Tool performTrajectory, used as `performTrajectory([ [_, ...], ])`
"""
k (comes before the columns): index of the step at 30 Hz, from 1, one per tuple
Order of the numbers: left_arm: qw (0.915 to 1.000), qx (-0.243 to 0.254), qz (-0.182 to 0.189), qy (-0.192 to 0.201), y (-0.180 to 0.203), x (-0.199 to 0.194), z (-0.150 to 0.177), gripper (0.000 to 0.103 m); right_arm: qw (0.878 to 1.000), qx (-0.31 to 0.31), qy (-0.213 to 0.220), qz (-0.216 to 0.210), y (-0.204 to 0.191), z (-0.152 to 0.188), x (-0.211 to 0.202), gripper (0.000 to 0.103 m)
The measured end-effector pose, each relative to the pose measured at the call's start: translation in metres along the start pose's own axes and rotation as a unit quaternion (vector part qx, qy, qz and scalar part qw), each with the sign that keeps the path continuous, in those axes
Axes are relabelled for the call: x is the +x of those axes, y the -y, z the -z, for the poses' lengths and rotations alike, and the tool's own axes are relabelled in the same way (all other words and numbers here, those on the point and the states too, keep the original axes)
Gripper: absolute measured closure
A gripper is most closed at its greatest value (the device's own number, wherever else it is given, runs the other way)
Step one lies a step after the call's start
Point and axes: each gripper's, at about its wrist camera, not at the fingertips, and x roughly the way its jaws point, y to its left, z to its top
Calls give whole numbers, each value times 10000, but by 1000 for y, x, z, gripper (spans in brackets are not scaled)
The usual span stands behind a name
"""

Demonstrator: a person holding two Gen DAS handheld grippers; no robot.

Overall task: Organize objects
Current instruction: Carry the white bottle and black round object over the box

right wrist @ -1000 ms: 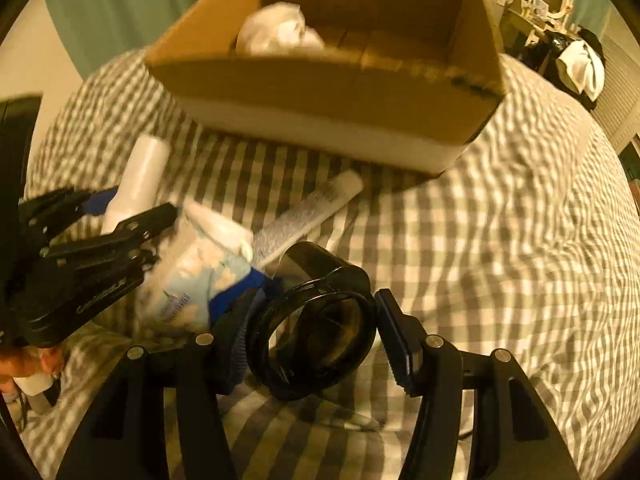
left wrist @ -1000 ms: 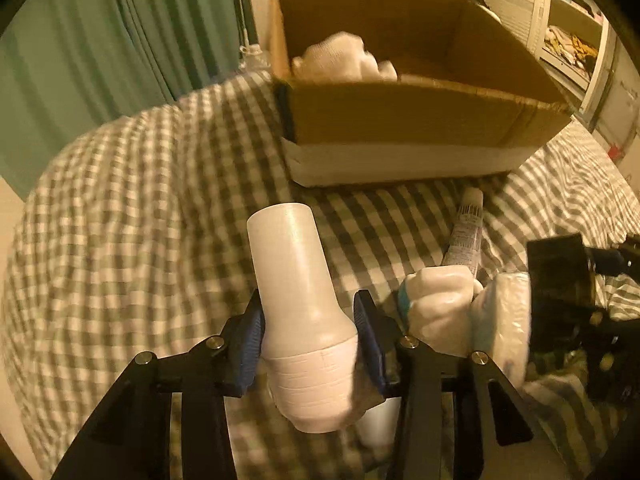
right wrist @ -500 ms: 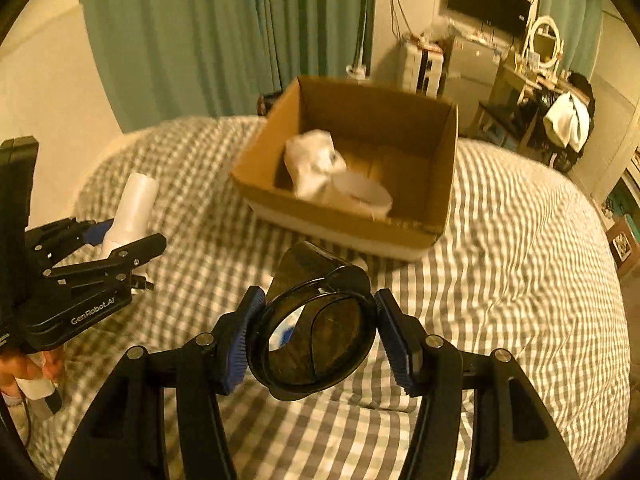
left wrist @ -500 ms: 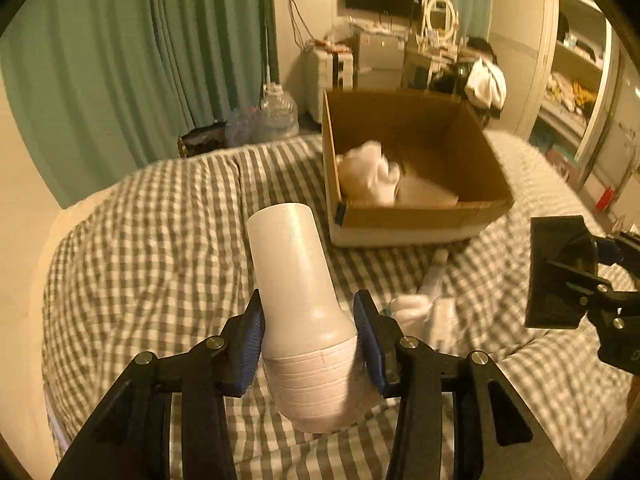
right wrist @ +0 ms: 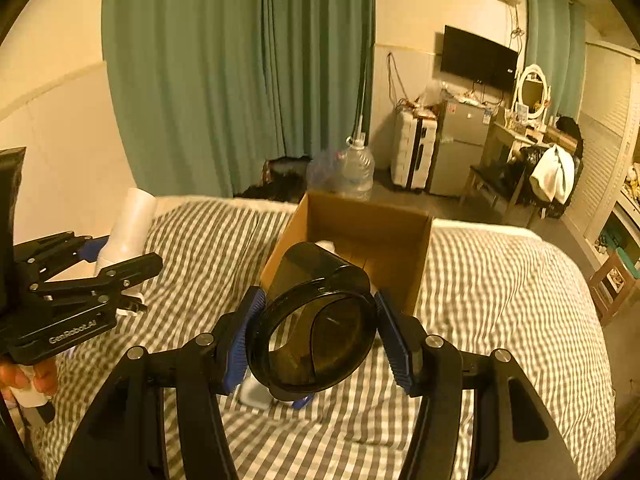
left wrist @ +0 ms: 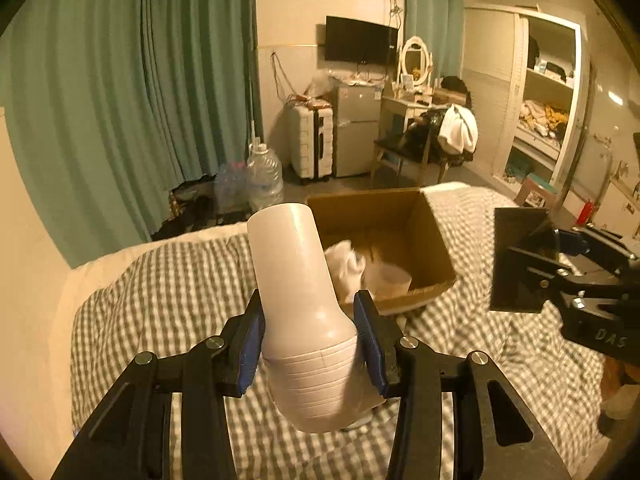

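My left gripper [left wrist: 308, 338] is shut on a white plastic bottle [left wrist: 298, 300], held high above the checked bed [left wrist: 168, 292]. My right gripper [right wrist: 318, 332] is shut on a dark translucent cup [right wrist: 316, 320], its open mouth facing the camera. An open cardboard box [left wrist: 436, 240] sits on the bed ahead and holds a white cloth [left wrist: 346, 266] and a white bowl [left wrist: 390, 276]. The box also shows in the right wrist view [right wrist: 408, 240], partly behind the cup. The right gripper appears at the right of the left view [left wrist: 560, 276]; the left gripper appears at the left of the right view [right wrist: 80, 280].
A small white item [right wrist: 254, 394] lies on the bed below the cup. Beyond the bed are green curtains [left wrist: 120, 100], water jugs [left wrist: 262, 180], a suitcase [left wrist: 310, 140], a small fridge [left wrist: 358, 128], a chair with clothes [left wrist: 440, 132] and open shelves [left wrist: 540, 112].
Both grippers have risen well above the bed with their objects and pulled back from the box. The box now looks smaller and farther; the items on the bed have dropped out of view.
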Motion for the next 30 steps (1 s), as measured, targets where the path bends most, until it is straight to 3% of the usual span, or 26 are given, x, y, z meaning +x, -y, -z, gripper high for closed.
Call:
performTrajectory([
  [8,9995,290,158,-26,31,50,-46,59,9994,232,235,45,33,-38,23,47],
  [16,9973,528,503,-95,53,117,-65,59,9985,486,207,169,71,-56,85,47],
  [22,9964,521,615,-252,57,177,-67,59,9968,766,12,214,93,-50,146,47],
  [30,9958,473,498,-599,49,244,-52,58,9953,895,-322,161,110,-36,218,47],
])
